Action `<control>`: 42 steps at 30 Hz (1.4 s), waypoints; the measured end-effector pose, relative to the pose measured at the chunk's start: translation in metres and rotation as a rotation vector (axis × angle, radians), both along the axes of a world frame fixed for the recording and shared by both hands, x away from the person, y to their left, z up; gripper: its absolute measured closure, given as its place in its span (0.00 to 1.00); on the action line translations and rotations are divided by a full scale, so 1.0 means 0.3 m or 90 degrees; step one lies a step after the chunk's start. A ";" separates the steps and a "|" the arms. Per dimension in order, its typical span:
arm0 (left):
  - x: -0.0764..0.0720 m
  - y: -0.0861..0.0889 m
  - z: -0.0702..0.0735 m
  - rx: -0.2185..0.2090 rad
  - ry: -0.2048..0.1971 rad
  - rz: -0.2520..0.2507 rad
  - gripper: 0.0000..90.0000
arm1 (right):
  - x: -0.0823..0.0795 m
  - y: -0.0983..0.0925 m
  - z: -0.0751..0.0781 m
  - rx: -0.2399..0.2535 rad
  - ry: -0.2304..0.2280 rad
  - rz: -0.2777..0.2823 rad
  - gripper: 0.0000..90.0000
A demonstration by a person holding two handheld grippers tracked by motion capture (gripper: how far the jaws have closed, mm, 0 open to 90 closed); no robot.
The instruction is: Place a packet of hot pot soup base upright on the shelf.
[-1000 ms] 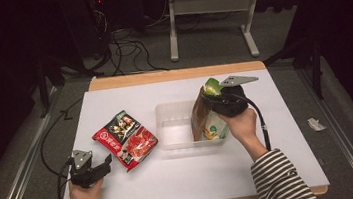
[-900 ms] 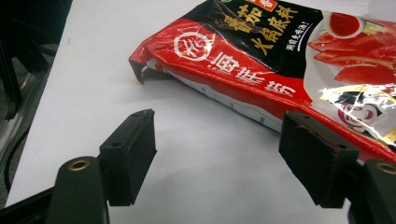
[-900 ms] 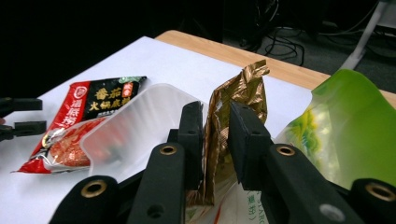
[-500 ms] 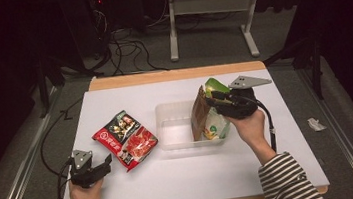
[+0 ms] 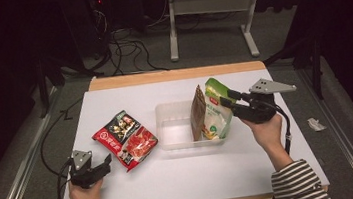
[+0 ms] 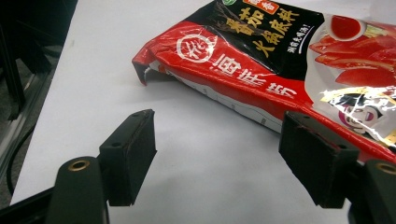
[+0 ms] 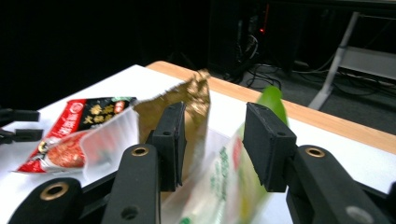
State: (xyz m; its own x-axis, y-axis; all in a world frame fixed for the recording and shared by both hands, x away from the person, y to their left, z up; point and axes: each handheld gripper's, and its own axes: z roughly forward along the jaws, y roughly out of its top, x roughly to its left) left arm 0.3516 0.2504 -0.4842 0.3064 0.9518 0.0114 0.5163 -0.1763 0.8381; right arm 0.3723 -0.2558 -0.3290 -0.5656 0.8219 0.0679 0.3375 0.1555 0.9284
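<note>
- We see a clear plastic bin (image 5: 180, 129) at the middle of the white table (image 5: 183, 179), with two pouches standing upright at its right end: a brown-and-gold pouch (image 5: 197, 112) and a green-and-white pouch (image 5: 217, 109) leaning side by side; how deep they sit in the bin we cannot make out through its wall.
- Our right gripper (image 5: 230, 98) sits just beside the green-and-white pouch's top, its jaws apart and pressing on nothing; in the right gripper view the pouch is blurred and cut off at the bottom edge, and its green top shows between and behind the jaws.
- Against the frames of a second ago, when this gripper was over the pouch's top, we find the jaws have just been opening and the hand has drawn off toward the table's right edge, leaving the pouch standing.
- Our left gripper (image 5: 102, 164) rests in its place near the front left corner, jaws wide apart and empty, aimed at the red sauce packet (image 5: 125, 139), which lies flat just left of the bin; the left gripper view crops the packet at top and right.
- Open white table lies in front of the bin and between our hands; the right hand (image 5: 268, 132) is near the right edge.
</note>
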 end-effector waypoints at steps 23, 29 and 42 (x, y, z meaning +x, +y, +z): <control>0.006 -0.006 -0.001 0.010 0.012 -0.005 0.34 | -0.082 -0.154 -0.135 0.012 0.003 -0.059 0.61; 0.004 0.006 0.000 -0.015 0.010 -0.006 0.34 | -0.096 -0.180 -0.167 0.000 -0.007 -0.066 0.57; 0.012 0.017 0.003 -0.035 0.026 -0.005 0.38 | -0.136 -0.245 -0.271 0.022 0.008 -0.095 0.54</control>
State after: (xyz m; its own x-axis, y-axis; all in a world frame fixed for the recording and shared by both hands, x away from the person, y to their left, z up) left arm 0.3551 0.2554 -0.4835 0.3132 0.9482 -0.0531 0.5496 -0.1354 0.8244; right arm 0.3317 -0.3294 -0.4105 -0.4358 0.8941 0.1030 0.3655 0.0712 0.9281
